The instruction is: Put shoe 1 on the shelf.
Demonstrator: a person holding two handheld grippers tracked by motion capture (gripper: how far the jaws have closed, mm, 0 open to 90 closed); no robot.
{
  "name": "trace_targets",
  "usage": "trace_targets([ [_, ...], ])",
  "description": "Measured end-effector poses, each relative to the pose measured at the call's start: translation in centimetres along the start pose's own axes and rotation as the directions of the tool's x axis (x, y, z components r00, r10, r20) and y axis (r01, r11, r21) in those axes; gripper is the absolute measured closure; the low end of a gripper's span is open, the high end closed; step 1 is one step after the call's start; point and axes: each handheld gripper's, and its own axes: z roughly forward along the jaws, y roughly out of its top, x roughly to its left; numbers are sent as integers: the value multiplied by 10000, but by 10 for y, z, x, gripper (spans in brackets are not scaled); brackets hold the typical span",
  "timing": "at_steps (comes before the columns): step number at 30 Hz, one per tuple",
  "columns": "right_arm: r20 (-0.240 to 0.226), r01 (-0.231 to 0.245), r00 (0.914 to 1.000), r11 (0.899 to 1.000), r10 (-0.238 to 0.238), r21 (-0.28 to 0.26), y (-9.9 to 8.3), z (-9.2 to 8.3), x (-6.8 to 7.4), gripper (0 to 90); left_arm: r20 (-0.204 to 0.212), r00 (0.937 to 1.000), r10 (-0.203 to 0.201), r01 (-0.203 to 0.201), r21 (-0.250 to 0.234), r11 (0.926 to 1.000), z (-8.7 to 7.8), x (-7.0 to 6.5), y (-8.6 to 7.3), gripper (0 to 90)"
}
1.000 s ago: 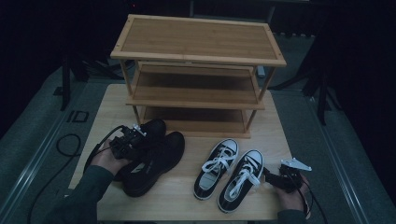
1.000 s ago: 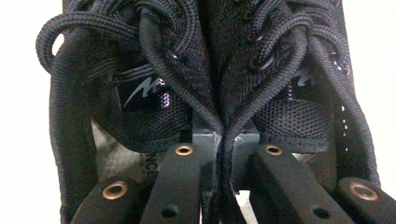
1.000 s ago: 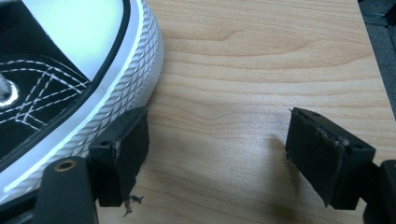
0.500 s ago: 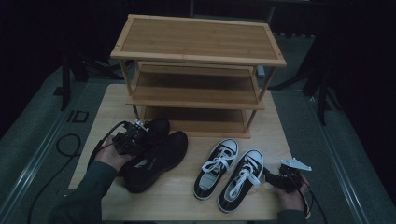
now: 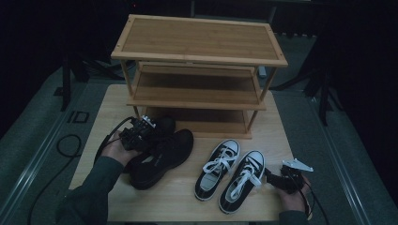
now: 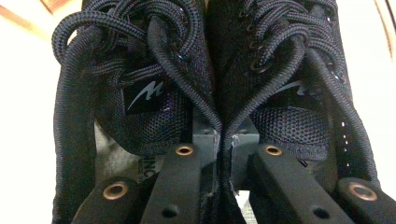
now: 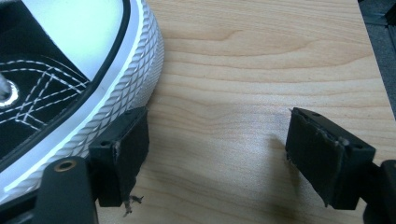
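Observation:
A pair of black lace-up shoes [image 5: 165, 153] is at the table's left front, toes pointing to the rack. My left gripper [image 5: 144, 133] is shut on the pair, and its pads [image 6: 201, 140] pinch the two inner collar walls together between the tongues [image 6: 150, 95]. A pair of black-and-white canvas sneakers [image 5: 231, 171] lies at the right front. My right gripper [image 5: 276, 180] rests open just right of them. Its left pad sits against the white ribbed sole [image 7: 119, 100] of the nearer sneaker, and bare wood lies between the jaws [image 7: 217, 149].
A three-tier bamboo shoe rack [image 5: 199, 44] stands at the back of the light wooden table [image 5: 107, 108], its shelves bare. Black cables trail off the table's left side onto the grey floor [image 5: 65, 143]. Dark stands flank the table.
My left gripper has carried the black shoe pair slightly up and to the right, toward the rack. The right gripper and the sneakers have stayed put.

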Motion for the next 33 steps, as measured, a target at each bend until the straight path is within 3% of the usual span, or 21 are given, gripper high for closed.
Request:
trace_targets([
  [17,-5,-3,10000,10000,3,-3,0,0,0,213,-385,9992,117,-124,-179,9998,11,-4,27,849],
  [24,-3,-3,10000,10000,3,-3,0,0,0,213,-352,9994,26,-36,-293,9996,19,-1,40,849],
  [33,-6,-5,10000,10000,5,-3,0,0,0,212,-626,9979,-169,138,-496,9987,32,-2,61,848],
])
